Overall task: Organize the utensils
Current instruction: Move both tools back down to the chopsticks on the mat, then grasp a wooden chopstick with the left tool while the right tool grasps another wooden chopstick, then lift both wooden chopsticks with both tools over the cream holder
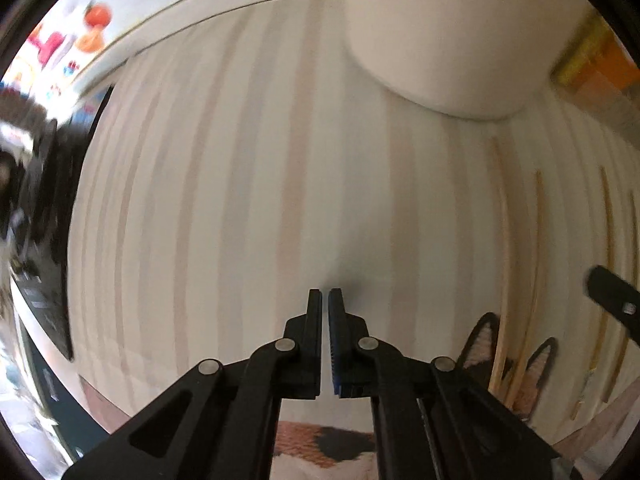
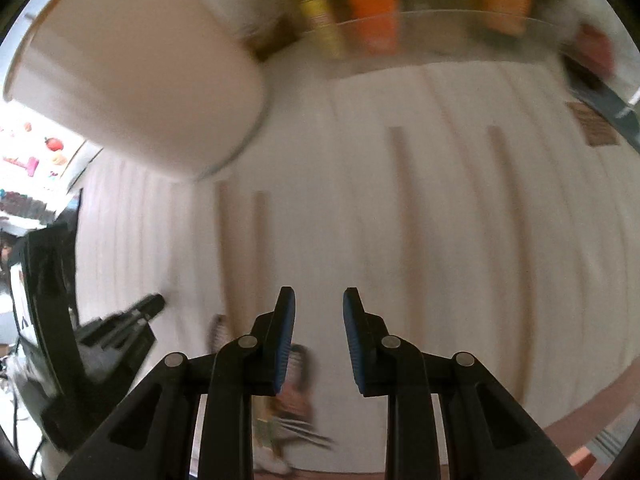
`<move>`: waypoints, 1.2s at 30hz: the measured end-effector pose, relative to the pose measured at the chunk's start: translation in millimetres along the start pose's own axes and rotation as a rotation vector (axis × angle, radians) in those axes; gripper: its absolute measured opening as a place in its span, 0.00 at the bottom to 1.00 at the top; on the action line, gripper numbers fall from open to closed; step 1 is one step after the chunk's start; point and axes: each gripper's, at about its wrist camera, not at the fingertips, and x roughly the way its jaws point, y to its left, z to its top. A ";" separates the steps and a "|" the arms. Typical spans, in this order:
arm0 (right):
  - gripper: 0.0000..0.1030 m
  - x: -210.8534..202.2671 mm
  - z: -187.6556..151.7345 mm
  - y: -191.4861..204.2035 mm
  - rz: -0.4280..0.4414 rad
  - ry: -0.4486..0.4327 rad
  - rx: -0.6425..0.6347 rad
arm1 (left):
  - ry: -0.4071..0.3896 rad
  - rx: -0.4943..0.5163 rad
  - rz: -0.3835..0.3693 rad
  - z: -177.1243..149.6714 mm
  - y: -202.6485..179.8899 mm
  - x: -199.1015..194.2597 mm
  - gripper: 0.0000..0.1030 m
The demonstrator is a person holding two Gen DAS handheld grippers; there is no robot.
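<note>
Bench (image 1: 248, 168): covered in a pale cloth with faint vertical stripes; carries everything listed below.

Cup (image 1: 444, 36): large, cream-coloured, plain-walled. Stands at 1 o'clock in the left wrist view and at 10 o'clock in the right wrist view.

Chopsticks (image 2: 412, 248): thin wooden sticks lying flat on the cloth, lengthwise toward the cup's end of the bench. One pair sits at 12 to 1 o'clock ahead of the right hand-held gripper; a second pair (image 2: 242, 248) lies at 11 o'clock, just below the cup. In the left wrist view the sticks run along the edge at 3 to 4 o'clock. The blur makes an exact count unsure; four seems likely.

Left hand-held gripper (image 1: 325, 294): pointing down over bare cloth, jaws drawn together with only a sliver between the pads, nothing in them.

Right hand-held gripper (image 2: 319, 300): jaws standing partly apart, nothing between the pads, the cloth visible through the gap.

Packets (image 2: 372, 4): yellow and orange, at 12 o'clock behind a clear rim, too smeared to read.
</note>
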 end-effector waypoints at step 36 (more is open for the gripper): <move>0.07 -14.4 -12.7 -64.6 -0.281 0.116 -0.083 | -0.036 0.138 0.006 -10.5 -120.2 -16.1 0.04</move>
